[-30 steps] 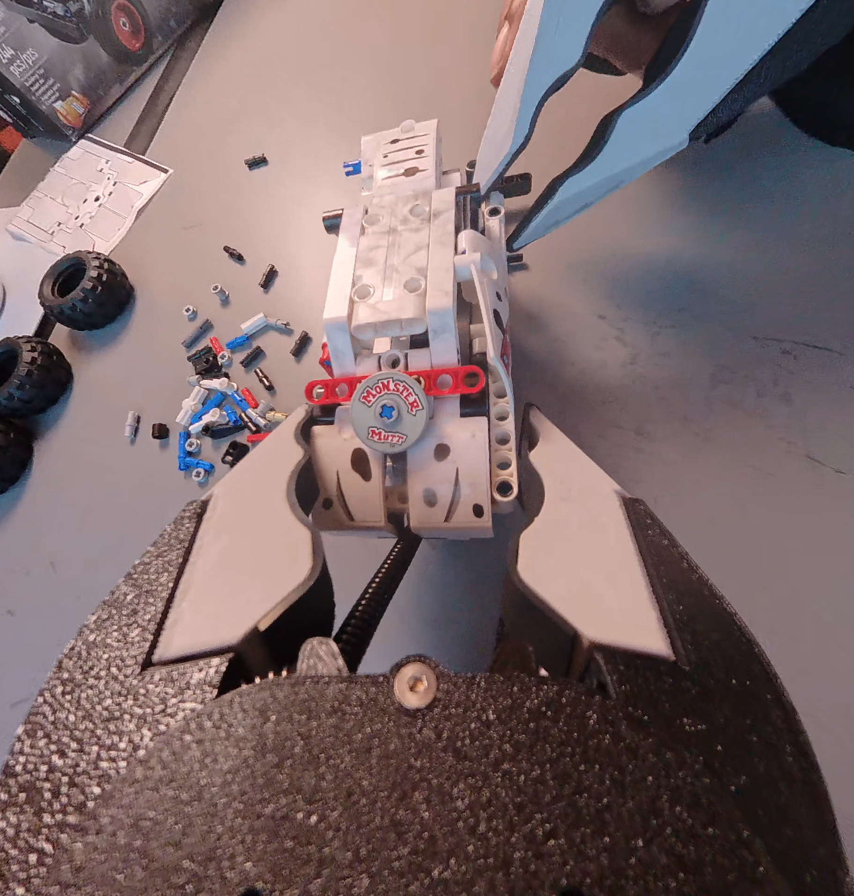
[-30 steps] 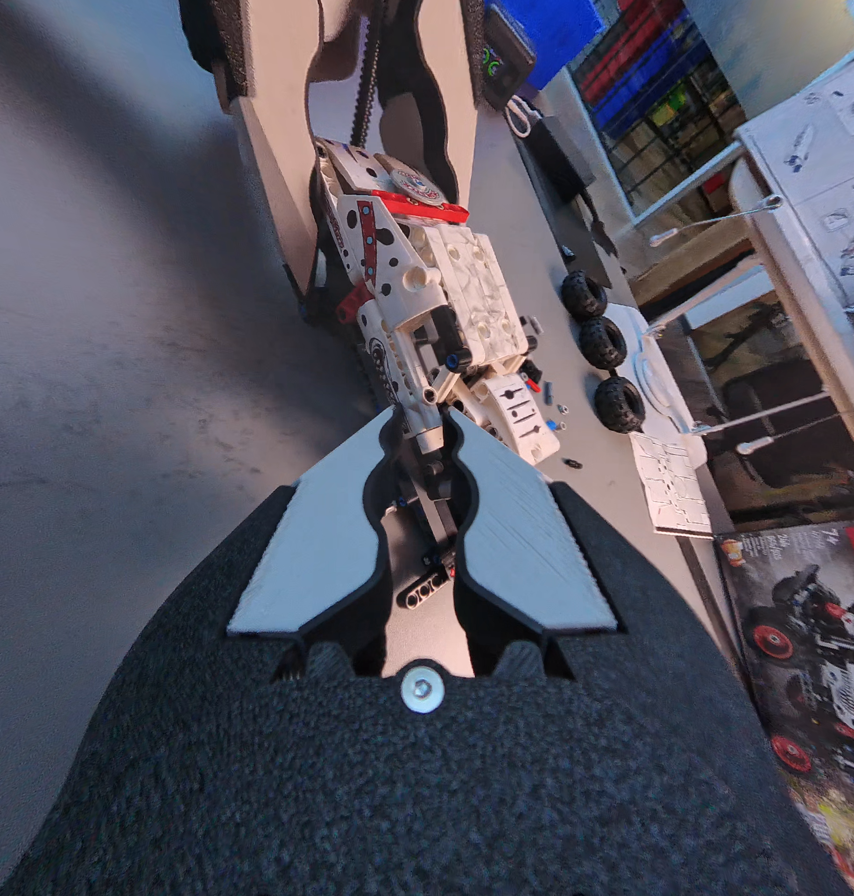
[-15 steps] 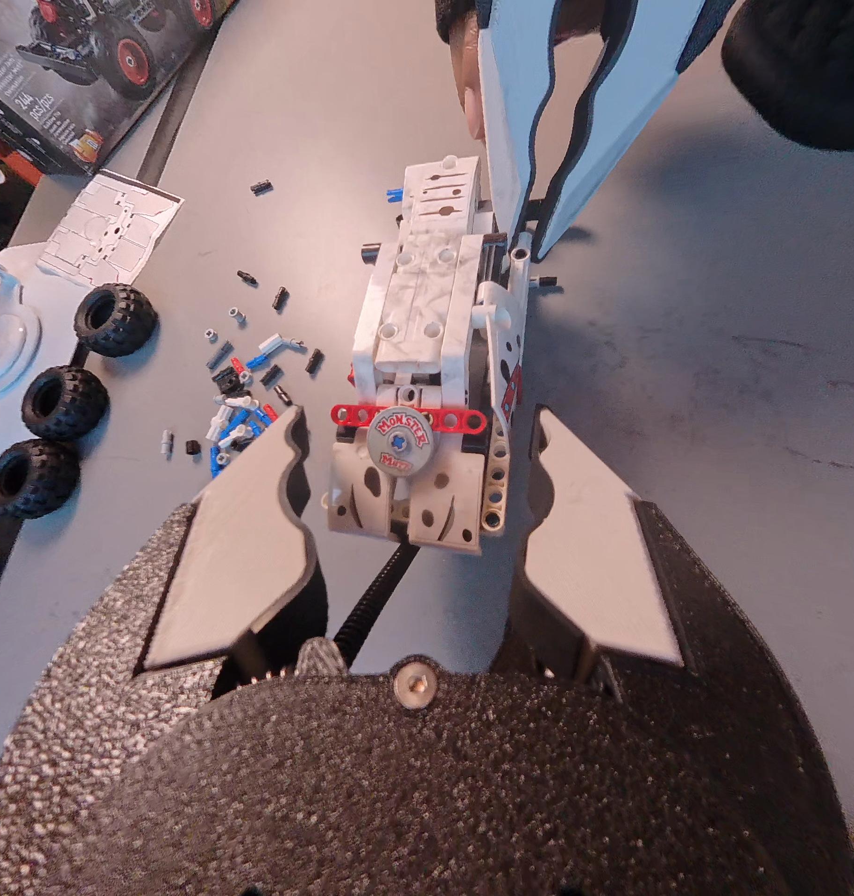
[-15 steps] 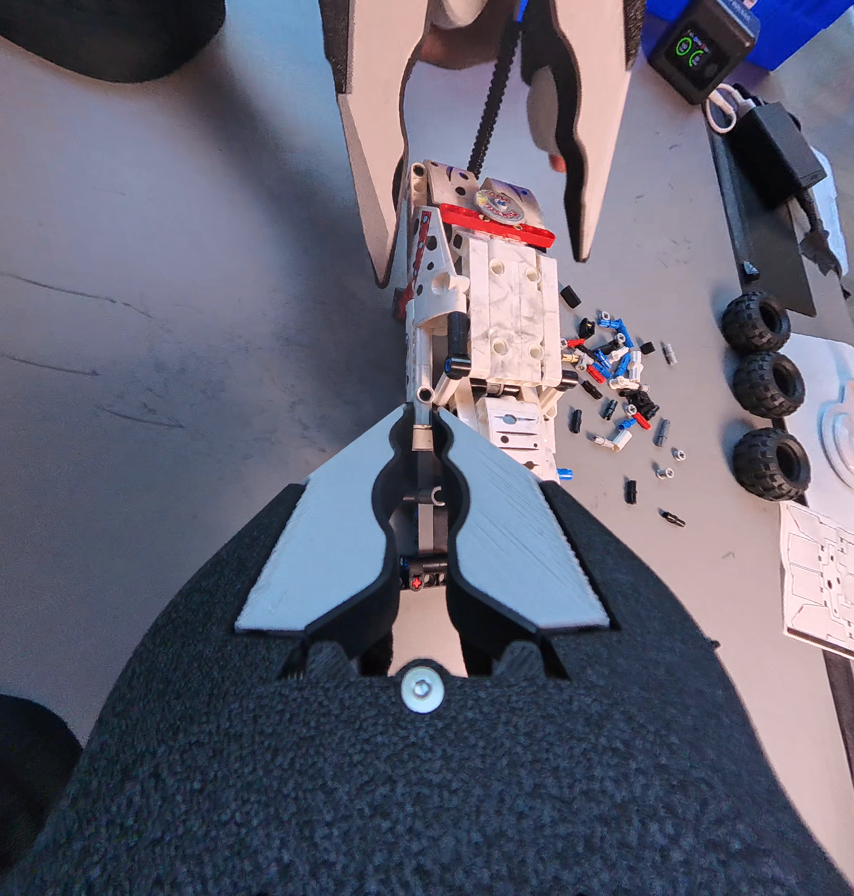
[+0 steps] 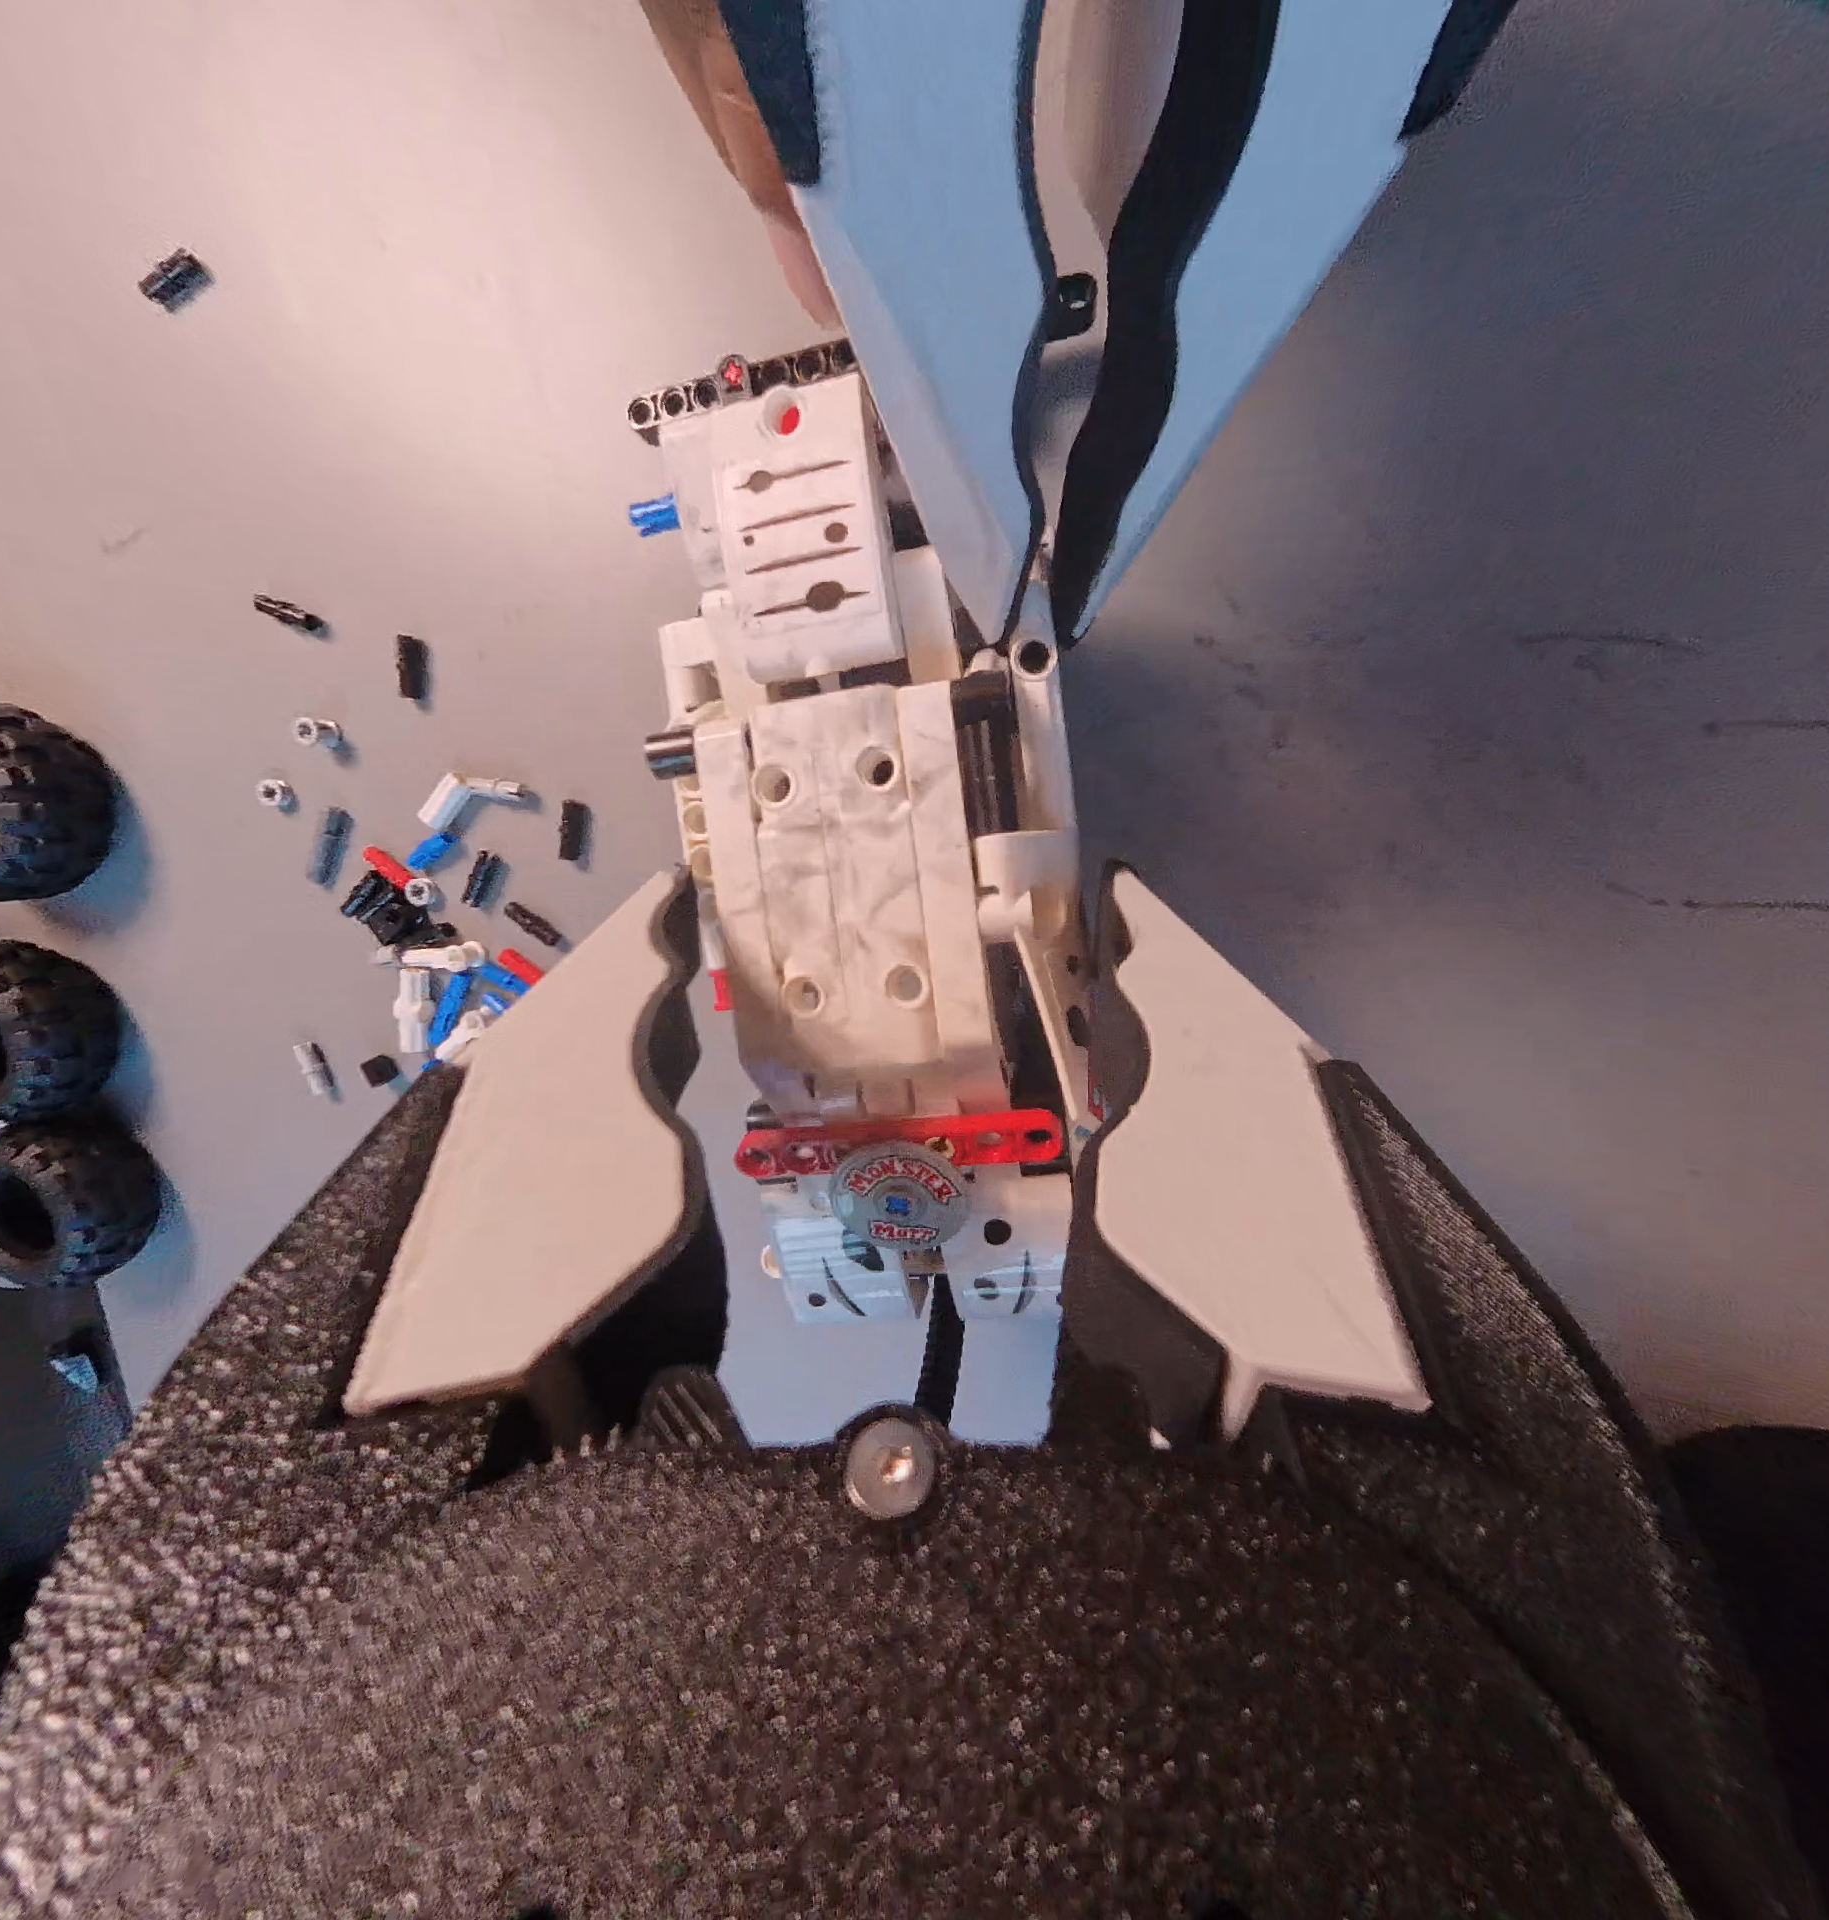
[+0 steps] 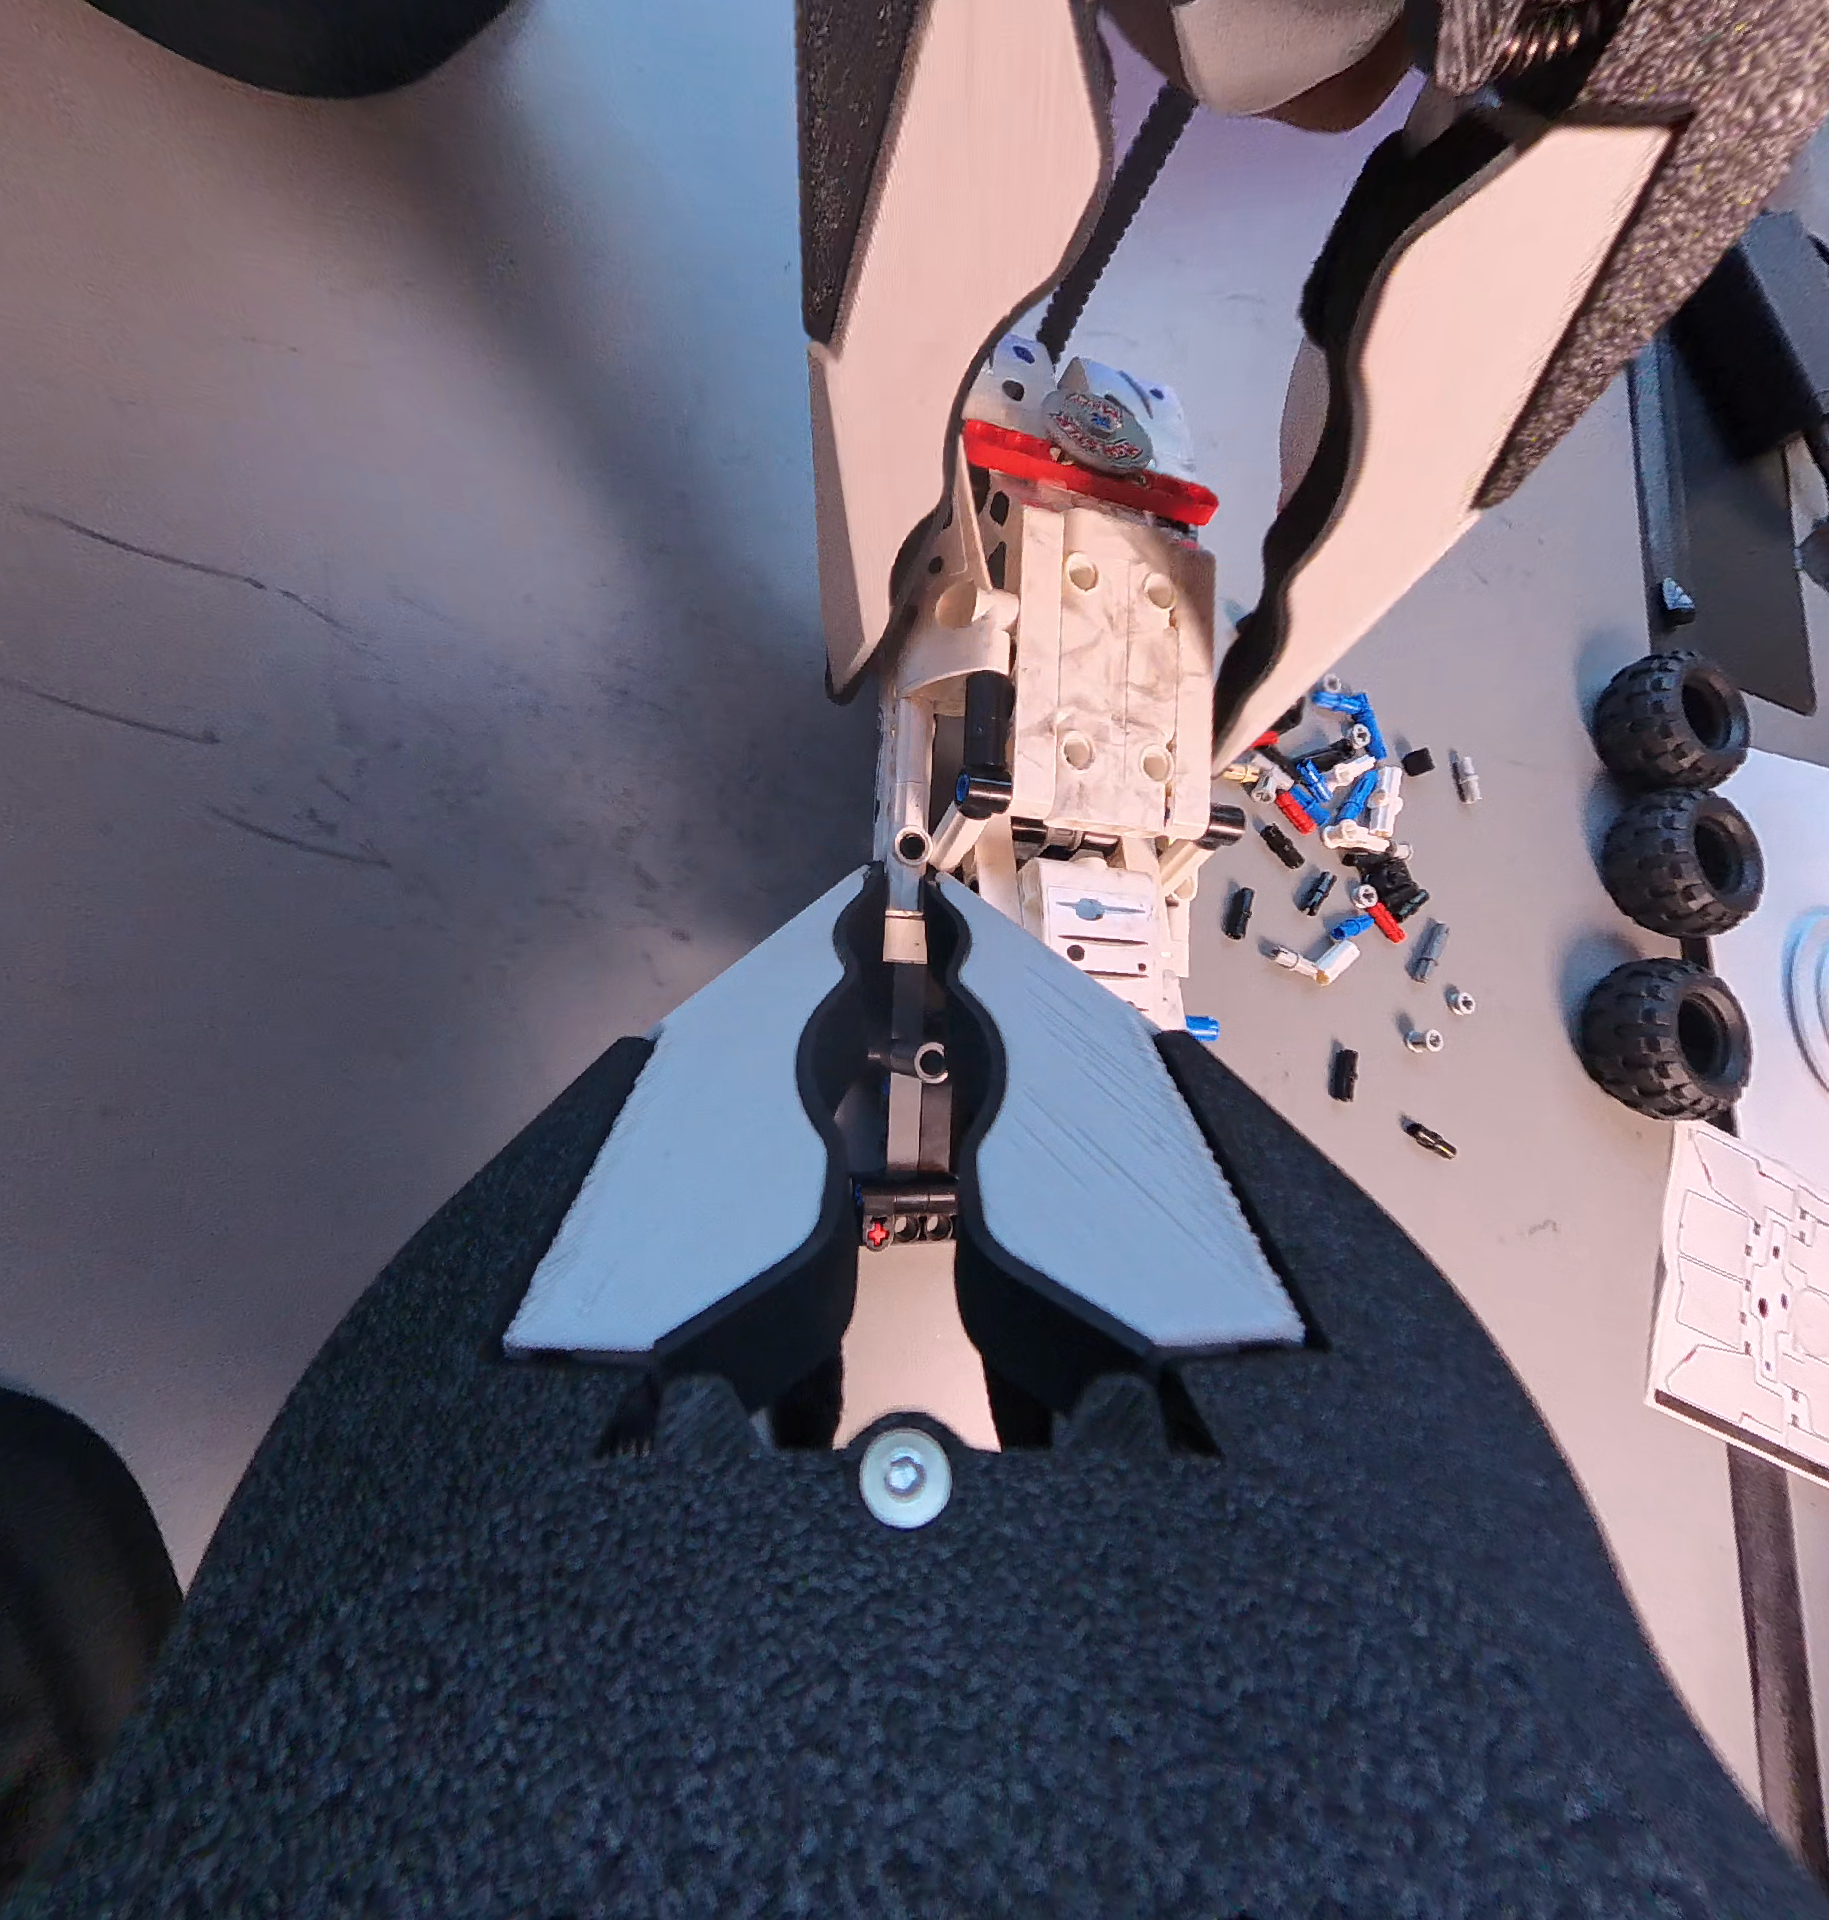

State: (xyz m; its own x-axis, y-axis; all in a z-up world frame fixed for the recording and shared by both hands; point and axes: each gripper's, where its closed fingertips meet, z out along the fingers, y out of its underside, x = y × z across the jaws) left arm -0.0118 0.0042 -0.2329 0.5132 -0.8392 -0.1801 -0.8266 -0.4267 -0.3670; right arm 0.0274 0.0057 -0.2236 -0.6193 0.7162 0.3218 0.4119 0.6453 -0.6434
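Two grippers work one white brick-built vehicle body (image 5: 837,831) over grey table (image 5: 1512,831).
- Change: left gripper (image 5: 889,883) has advanced. Its fingers, spread, now straddle body sides, no longer just nose; clamping contact not confirmed.
- Right gripper (image 6: 905,883): fingers closed on thin black side beam at rear.
- Long axis: runs gripper to gripper; red crossbar end toward left gripper.
- Loose pins (image 5: 432,935) and three tyres (image 5: 27,1039) lie beside body.

A grey table (image 6: 390,644) carries three black tyres (image 6: 1668,862), small loose pins (image 6: 1336,821) and a white sheet (image 6: 1772,1320).
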